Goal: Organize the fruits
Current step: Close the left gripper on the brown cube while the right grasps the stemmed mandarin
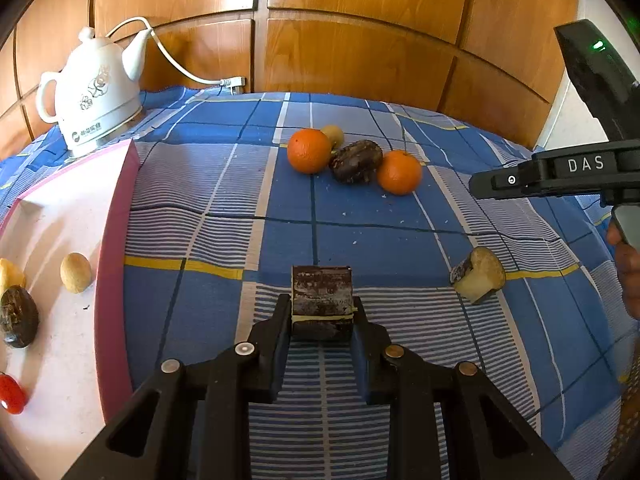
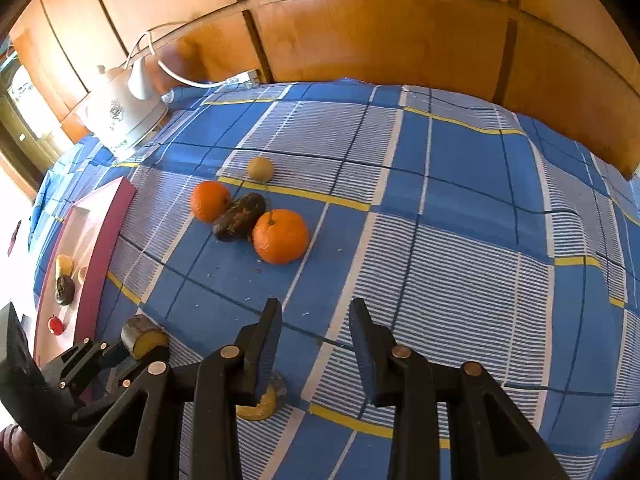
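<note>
Tray: a pink-rimmed tray (image 1: 116, 240) lies at the left on the cloth; inside it sit a small tan fruit (image 1: 75, 267), a dark wrinkled fruit (image 1: 18, 316), a red fruit (image 1: 11, 394) and part of a yellow piece at the edge of view.
Done so far: judging by the tray's contents, several fruits are already sorted.
In hand: the left gripper (image 1: 322, 314) is clamped on a dark cut fruit piece (image 1: 322, 292) with a pale band, held just above the cloth, near the tray's right rim.
Right gripper: the right gripper (image 2: 316, 312) stands partly apart with nothing between its fingers; a cut yellow piece (image 2: 260, 404) lies on the cloth beneath its left finger, and whether they touch I cannot tell.
Left to do: two oranges, one to the left (image 1: 309, 150) and one to the right (image 1: 399, 172), a dark fruit (image 1: 355, 161) wedged between them and a small greenish fruit (image 1: 333, 135) behind are bunched mid-cloth; the cut yellow piece lies apart, nearer.
Progress: I judge it roughly half done, with the held piece probably bound for the tray.
Surface: a table under a blue checked cloth (image 1: 360, 220) with white stripes and yellow lines, slightly rumpled, crumbs scattered.
Room: a white kettle (image 1: 94, 92) with a cord at the far left; wooden panels (image 1: 360, 40) behind.
</note>
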### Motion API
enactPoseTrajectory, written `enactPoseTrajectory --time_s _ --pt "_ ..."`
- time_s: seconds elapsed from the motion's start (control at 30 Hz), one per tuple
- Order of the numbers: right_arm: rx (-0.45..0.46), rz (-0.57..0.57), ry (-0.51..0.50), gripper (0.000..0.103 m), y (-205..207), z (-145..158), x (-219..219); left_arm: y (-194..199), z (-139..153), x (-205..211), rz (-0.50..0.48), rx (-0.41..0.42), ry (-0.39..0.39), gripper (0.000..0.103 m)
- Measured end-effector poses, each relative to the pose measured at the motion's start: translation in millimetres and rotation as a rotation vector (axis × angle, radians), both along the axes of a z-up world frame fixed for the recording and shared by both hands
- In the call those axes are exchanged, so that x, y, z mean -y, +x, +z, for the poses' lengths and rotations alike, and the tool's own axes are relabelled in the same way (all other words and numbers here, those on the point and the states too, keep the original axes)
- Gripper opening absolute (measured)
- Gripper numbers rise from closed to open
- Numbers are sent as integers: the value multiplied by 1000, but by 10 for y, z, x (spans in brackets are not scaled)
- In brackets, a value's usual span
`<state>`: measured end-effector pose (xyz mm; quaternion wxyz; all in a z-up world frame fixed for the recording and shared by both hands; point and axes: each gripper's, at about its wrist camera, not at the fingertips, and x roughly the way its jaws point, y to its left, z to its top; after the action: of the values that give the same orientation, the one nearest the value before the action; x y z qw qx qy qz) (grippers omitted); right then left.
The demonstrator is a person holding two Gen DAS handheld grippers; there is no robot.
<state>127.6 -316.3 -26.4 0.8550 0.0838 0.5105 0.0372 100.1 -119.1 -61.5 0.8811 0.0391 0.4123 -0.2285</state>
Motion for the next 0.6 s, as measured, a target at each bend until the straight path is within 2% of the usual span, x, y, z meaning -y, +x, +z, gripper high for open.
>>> enactPoseTrajectory --time_s 0.07,0.27,0.4,0.6 --pt "5 30 -9 46 -1 -8 -61 1 0 -3 -1 2 -3 27" --pt "-1 98 -37 47 121 -13 -202 -14 -9 -31 -13 14 -16 27" --pt "-7 157 -89 59 338 -42 -342 -10 -15 -47 -15 12 -28 27" --pt "-56 232 -215 59 663 -246 -551 -3 -22 -60 -17 12 -42 27"
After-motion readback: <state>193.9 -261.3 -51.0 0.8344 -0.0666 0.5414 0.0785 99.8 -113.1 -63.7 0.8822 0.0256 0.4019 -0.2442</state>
